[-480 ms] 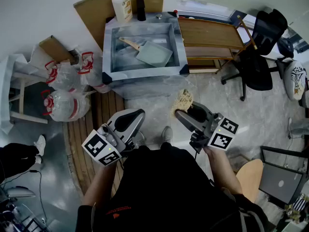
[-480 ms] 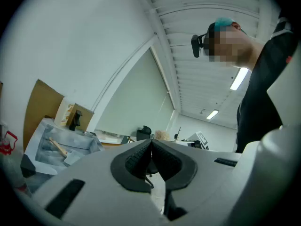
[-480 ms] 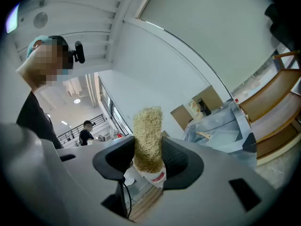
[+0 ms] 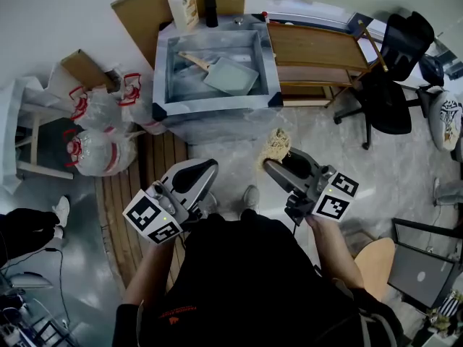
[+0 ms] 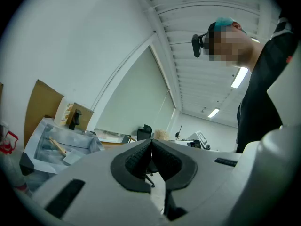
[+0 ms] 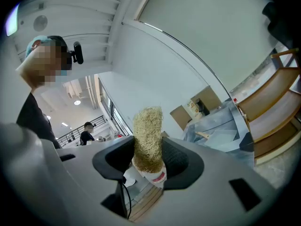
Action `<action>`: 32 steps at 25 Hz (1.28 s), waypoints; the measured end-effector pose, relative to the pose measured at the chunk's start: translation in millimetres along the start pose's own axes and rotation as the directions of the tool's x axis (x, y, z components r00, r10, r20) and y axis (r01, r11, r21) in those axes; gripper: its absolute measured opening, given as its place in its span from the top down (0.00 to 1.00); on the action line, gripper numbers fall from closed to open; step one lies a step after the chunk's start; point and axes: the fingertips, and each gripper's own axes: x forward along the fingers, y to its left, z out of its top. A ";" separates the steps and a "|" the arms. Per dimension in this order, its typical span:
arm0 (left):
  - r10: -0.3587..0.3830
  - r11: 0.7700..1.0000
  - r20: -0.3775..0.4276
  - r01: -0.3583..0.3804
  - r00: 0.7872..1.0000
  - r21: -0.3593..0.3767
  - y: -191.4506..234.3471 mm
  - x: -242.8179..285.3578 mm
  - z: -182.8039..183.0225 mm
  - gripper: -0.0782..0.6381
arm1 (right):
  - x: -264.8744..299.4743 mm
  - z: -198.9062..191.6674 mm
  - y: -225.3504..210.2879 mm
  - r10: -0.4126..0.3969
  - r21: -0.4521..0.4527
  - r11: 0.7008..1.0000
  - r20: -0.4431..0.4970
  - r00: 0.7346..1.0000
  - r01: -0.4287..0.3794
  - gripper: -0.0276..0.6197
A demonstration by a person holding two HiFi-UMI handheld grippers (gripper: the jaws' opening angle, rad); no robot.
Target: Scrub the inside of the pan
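Lower centre of the head view: a person in a dark top holds both grippers out over the floor.

Left gripper (image 4: pixel 208 167), lower left of centre: its fingers (image 5: pixel 138 159) are closed pad against pad, with nothing between them.

Right gripper (image 4: pixel 273 166), lower right of centre: its fingers (image 6: pixel 174 157) are clamped on a straw-coloured scrubber (image 4: pixel 277 143). The fibrous bundle stands out beyond the fingertips.

Below and beyond the grippers: a pale marbled floor, with wooden slats (image 4: pixel 155 168) at centre left and knotted plastic bags (image 4: pixel 94 132) further left.

Upper centre: a foil-lined basin (image 4: pixel 162 85). The pan (image 4: pixel 233 76), square and pale with a wooden handle, lies inside it. It is well apart from both grippers and touched by neither.

Behind the basin, at the top edge: a pale bottle (image 4: pixel 183 7) and a dark bottle (image 4: pixel 210 11).

Right of the basin: a wooden rack (image 4: pixel 318 49). Further right stands a black office chair (image 4: pixel 391 96).
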 end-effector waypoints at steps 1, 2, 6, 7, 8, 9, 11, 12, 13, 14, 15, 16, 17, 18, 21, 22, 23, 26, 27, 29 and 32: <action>0.003 1.000 -0.002 -0.003 1.000 0.001 -1.2 1.8 -1.0 0.86 | -1.7 1.1 -1.8 0.002 0.002 1.000 0.003 1.000 -0.002 0.67; 0.007 1.000 -0.003 -0.007 1.000 0.002 -2.5 3.5 -2.2 0.86 | -3.5 2.0 -3.3 0.005 0.003 1.000 0.005 1.000 -0.005 0.67; 0.030 1.000 -0.009 -0.030 1.000 0.003 -8.9 11.8 -8.7 0.86 | -13.8 3.1 -8.8 0.021 0.004 1.000 -0.005 1.000 -0.021 0.67; 0.036 0.999 -0.009 -0.036 0.999 0.002 -10.6 15.0 -10.7 0.86 | -17.4 3.6 -11.0 0.025 0.005 1.000 -0.007 1.000 -0.025 0.67; 0.042 0.999 -0.009 -0.042 0.999 0.002 -12.7 18.7 -12.7 0.86 | -21.2 4.3 -13.3 0.030 0.006 1.000 -0.009 1.000 -0.030 0.67; 0.046 0.999 -0.008 -0.046 0.999 0.003 -15.1 22.8 -14.5 0.86 | -25.4 5.4 -15.6 0.035 0.007 0.999 -0.010 0.999 -0.035 0.67; 0.053 0.999 -0.006 -0.053 0.999 0.006 -20.4 32.1 -17.7 0.86 | -34.1 8.9 -20.6 0.045 0.006 0.999 -0.010 0.999 -0.045 0.67; 0.056 0.998 -0.008 -0.056 0.998 0.011 -22.7 37.2 -19.1 0.86 | -37.9 11.4 -23.1 0.050 0.006 0.999 -0.011 0.999 -0.050 0.67; 0.060 0.998 -0.013 -0.060 0.998 0.018 -24.6 42.4 -20.4 0.86 | -41.3 14.1 -25.7 0.056 0.005 0.998 -0.012 0.998 -0.056 0.67; 0.065 0.998 -0.019 -0.064 0.998 0.029 -26.3 47.4 -21.7 0.86 | -44.4 16.6 -28.3 0.061 0.004 0.998 -0.015 0.998 -0.061 0.67; 0.070 0.997 -0.024 -0.069 0.997 0.040 -27.8 52.2 -22.9 0.86 | -47.3 18.7 -30.8 0.066 0.003 0.998 -0.017 0.998 -0.066 0.67; 0.074 0.996 -0.027 -0.073 0.997 0.049 -29.2 56.4 -23.5 0.86 | -49.9 20.5 -33.4 0.071 0.001 0.997 -0.020 0.997 -0.071 0.67; 0.079 0.995 -0.027 -0.077 0.997 0.056 -30.4 59.8 -23.5 0.86 | -52.0 22.3 -36.0 0.074 0.000 0.997 -0.021 0.997 -0.074 0.67; 0.083 0.995 -0.026 -0.081 0.996 0.060 -31.4 62.4 -23.3 0.86 | -53.6 23.8 -38.3 0.076 0.001 0.997 -0.022 0.997 -0.076 0.67; 0.095 0.994 -0.029 -0.093 0.995 0.065 -32.8 65.1 -23.9 0.86 | -56.2 26.0 -43.3 0.079 0.007 0.997 -0.018 0.997 -0.079 0.67; 0.099 0.993 -0.030 -0.097 0.995 0.065 -32.1 65.5 -24.2 0.86 | -56.4 26.5 -44.6 0.080 0.009 0.997 -0.018 0.997 -0.080 0.67; 0.103 0.993 -0.029 -0.101 0.994 0.063 -31.1 65.8 -24.6 0.86 | -56.4 26.8 -45.9 0.081 0.010 0.997 -0.019 0.996 -0.081 0.67; 0.114 0.992 -0.023 -0.113 0.993 0.054 -24.9 65.8 -24.6 0.86 | -54.6 26.9 -50.4 0.080 0.015 0.997 -0.024 0.996 -0.080 0.67; 0.118 0.992 -0.021 -0.116 0.993 0.052 -21.9 65.6 -24.3 0.86 | -53.3 27.2 -52.2 0.079 0.017 0.997 -0.025 0.997 -0.078 0.67; 0.123 0.991 -0.018 -0.122 0.992 0.049 -15.0 66.4 -23.9 0.86 | -50.6 28.5 -56.2 0.074 0.018 0.997 -0.030 0.997 -0.074 0.67; 0.122 0.992 -0.019 -0.121 0.992 0.045 -2.1 68.8 -22.2 0.86 | -44.8 31.8 -63.7 0.059 0.015 0.998 -0.037 0.998 -0.058 0.67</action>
